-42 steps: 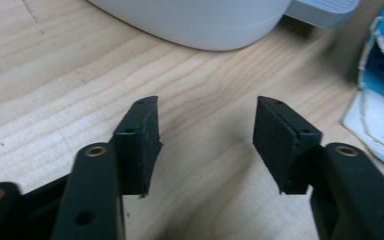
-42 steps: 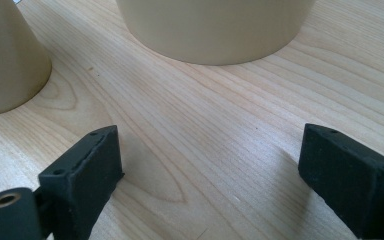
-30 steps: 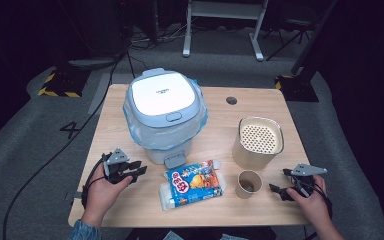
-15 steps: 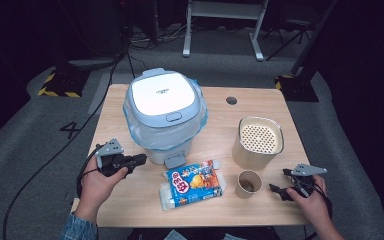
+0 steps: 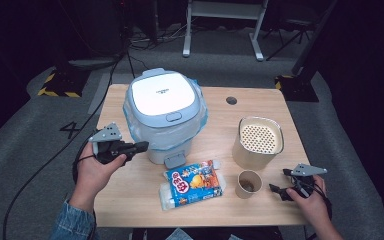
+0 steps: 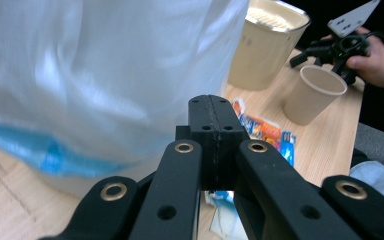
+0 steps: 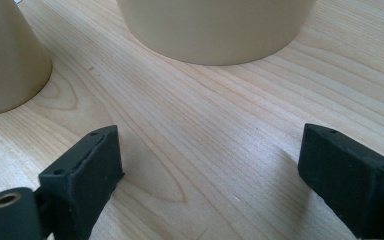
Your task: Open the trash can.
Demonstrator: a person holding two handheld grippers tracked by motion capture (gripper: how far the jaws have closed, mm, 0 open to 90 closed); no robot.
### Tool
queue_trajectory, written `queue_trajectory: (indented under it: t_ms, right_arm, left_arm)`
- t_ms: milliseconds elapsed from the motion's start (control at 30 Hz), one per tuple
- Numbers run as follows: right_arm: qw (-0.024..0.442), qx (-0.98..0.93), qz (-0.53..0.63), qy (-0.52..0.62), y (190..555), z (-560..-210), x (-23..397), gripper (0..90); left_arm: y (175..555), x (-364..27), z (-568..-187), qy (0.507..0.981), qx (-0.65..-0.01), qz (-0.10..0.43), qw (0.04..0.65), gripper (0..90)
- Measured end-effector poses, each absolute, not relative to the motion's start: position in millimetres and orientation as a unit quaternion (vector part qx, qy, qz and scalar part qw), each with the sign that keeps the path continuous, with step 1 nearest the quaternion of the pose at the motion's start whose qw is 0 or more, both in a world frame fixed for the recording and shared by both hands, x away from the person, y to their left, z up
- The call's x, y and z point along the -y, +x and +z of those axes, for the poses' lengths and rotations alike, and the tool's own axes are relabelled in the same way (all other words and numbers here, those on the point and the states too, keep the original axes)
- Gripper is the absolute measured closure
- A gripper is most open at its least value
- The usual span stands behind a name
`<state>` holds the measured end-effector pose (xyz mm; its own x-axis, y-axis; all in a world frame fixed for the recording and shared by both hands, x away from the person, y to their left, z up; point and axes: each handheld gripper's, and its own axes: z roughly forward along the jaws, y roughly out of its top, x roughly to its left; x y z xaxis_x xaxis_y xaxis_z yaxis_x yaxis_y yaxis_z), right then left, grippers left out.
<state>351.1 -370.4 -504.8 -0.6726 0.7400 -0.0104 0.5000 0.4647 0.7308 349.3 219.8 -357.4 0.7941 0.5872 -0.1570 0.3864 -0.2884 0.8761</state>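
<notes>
I keep the left gripper (image 5: 139, 146), jaws just pressed together on nothing, level and aimed at the bin (image 5: 164, 112) wall, just right of its tip at table centre. Approach slowly; the bag liner (image 6: 105, 75) is slippery. My right gripper (image 5: 280, 183) rests spread, near right of the paper cup (image 5: 248, 183).

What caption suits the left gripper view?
Shut left gripper faces a bag-lined bin, snack packet and paper cup beyond.
</notes>
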Motion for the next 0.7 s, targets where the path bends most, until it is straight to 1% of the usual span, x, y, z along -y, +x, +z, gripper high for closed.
queue_trajectory:
  t_ms: [300, 700]
  right_arm:
    - [0.166, -0.839, 0.363, 0.370, 351, -505, 370, 10.6]
    - [0.168, -0.838, 0.362, 0.373, 350, -505, 370, 10.7]
  left_arm:
    - [354, -210, -328, 0.795, -0.280, 0.105, 0.527, 90.0]
    - [362, -192, -295, 0.784, -0.266, 0.118, 0.549, 90.0]
